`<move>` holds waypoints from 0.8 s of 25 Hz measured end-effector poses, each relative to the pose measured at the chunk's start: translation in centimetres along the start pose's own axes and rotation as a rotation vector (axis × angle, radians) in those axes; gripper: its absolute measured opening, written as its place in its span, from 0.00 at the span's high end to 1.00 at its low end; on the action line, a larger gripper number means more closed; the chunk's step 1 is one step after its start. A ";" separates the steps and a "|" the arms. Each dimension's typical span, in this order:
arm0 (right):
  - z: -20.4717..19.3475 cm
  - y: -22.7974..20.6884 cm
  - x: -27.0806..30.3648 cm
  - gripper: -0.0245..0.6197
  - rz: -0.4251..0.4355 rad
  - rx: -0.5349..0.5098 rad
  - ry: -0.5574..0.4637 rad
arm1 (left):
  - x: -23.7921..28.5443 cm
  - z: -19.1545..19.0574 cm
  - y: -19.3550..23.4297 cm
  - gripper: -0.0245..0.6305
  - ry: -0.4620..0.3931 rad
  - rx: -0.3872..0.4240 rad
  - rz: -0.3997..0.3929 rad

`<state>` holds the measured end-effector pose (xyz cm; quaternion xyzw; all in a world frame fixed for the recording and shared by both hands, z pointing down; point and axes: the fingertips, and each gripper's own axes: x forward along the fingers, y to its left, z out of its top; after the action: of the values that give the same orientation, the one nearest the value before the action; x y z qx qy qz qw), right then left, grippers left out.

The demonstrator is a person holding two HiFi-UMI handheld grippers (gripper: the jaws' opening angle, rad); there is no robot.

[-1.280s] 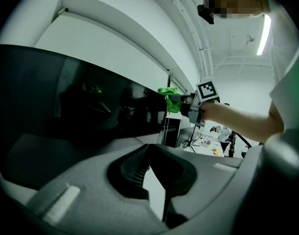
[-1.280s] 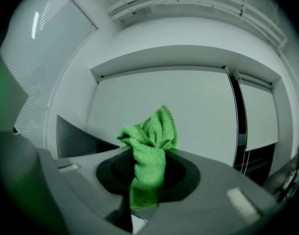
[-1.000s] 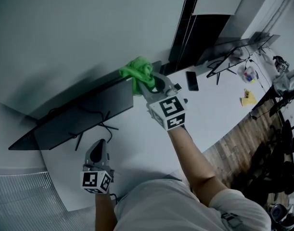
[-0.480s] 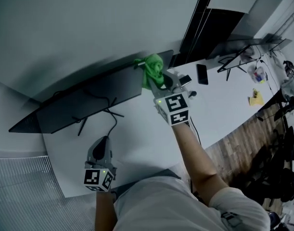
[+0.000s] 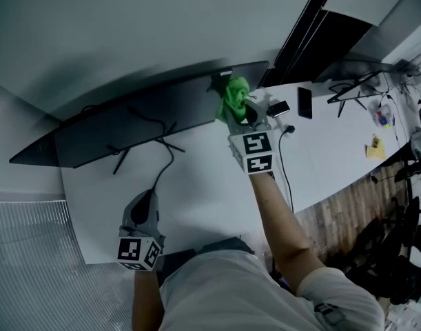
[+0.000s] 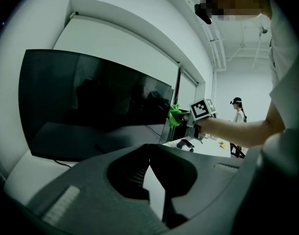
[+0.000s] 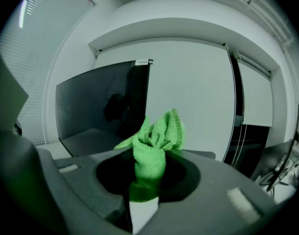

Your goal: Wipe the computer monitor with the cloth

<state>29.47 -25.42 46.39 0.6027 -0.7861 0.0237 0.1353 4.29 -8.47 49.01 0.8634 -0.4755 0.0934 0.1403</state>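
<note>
Monitor point(image 5: 120, 133) on desk point(image 5: 203, 188); cloth point(image 5: 232, 96) at its right edge, phone point(image 5: 305, 102) beyond.

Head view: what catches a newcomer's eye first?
The bright green cloth, clamped in the right gripper, sits at the picture-right end of the dark monitor. Next comes the left gripper, shut and empty, over the white desk.
</note>
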 end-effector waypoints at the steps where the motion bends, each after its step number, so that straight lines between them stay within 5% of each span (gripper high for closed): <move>1: -0.6 0.1 0.3 0.80 0.000 -0.001 0.009 | -0.2 -0.3 0.2 0.95 0.005 -0.004 0.009; 20: -12.2 1.5 5.3 0.80 -0.006 -0.016 0.220 | -2.9 -4.1 3.1 0.95 0.070 -0.051 0.139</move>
<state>29.03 -27.54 59.59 0.5977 -0.7649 0.0831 0.2253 0.00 -6.37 52.45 0.8206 -0.5315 0.1209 0.1720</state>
